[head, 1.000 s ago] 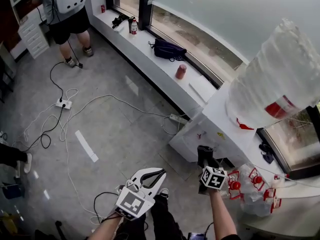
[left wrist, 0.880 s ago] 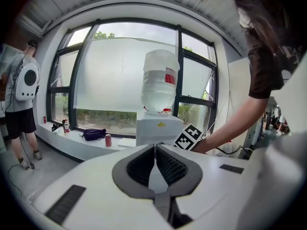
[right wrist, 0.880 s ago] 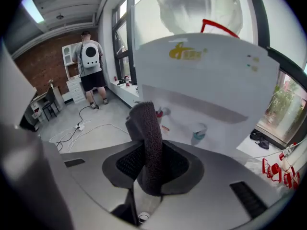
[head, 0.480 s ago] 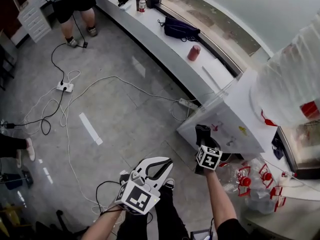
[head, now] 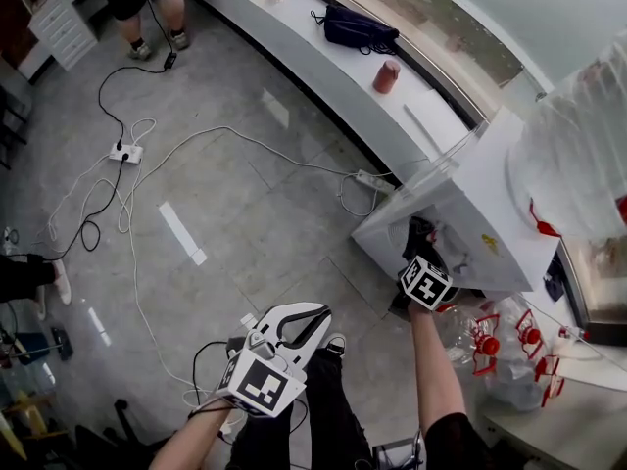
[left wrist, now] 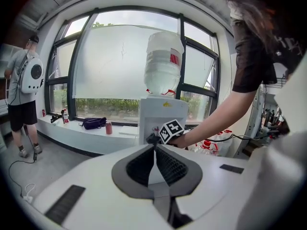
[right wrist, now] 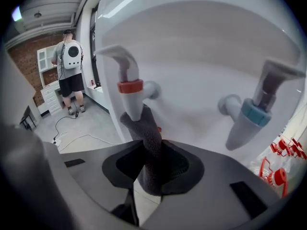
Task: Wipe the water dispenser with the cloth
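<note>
Right gripper (head: 420,235) nearer dispenser (head: 490,189), jaws on cloth (right wrist: 146,138); left gripper (left wrist: 155,149) closed; cabled floor (head: 245,194).

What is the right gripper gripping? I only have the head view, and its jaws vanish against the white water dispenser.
Observer: The right gripper is shut on a dark grey knitted cloth.
Operator: Where does the cloth touch?
Observer: Its tip sits at the spout of the red-collared white tap; the blue-collared tap is apart.
Operator: Left gripper?
Observer: The left gripper is shut, nothing between its jaws.
</note>
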Demonstrator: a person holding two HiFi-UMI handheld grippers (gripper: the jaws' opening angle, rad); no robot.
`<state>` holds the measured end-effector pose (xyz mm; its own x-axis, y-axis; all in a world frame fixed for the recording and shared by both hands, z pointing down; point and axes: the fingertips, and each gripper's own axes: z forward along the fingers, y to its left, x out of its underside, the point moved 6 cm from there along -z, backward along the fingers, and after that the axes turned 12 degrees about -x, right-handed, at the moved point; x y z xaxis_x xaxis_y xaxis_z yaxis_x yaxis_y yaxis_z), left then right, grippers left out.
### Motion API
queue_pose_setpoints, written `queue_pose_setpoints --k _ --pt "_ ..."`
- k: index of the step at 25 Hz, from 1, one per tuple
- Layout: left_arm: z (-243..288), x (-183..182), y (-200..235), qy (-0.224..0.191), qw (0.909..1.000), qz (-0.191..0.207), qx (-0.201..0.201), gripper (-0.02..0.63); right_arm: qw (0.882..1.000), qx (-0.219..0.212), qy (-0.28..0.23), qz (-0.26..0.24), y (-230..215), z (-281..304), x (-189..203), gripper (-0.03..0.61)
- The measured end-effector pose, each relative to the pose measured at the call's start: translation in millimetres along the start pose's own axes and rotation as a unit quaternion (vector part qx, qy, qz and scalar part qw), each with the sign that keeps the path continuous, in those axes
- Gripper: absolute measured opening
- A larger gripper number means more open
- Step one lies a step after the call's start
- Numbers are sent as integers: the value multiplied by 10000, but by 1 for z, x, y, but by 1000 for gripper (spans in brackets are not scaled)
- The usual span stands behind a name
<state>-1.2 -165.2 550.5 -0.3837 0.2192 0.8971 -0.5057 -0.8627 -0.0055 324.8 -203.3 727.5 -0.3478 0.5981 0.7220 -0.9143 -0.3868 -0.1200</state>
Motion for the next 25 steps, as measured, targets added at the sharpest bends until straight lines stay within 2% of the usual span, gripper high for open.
queue_pose_setpoints --k 5,10,15,22,25 --pt "8 -7 -2 -47 10000 -19 75 20 9958 590 -78 699 -42 -26 9 104" --pt "16 -13 -11 -51 9997 110 234 20 9905 933 -96 1001 -80 -51 22 104" --pt "23 -15 -25 -13 9990 190 393 20 9800 1163 -268 1591 -107 -75 35 104" --pt "37 -22 -42 -93 9983 221 535 20 9844 1088 -143 1373 -112 -96 49 104" --pt "41 -24 -43 -151 9985 140 503 20 9890 922 22 1160 -104 -95 56 104"
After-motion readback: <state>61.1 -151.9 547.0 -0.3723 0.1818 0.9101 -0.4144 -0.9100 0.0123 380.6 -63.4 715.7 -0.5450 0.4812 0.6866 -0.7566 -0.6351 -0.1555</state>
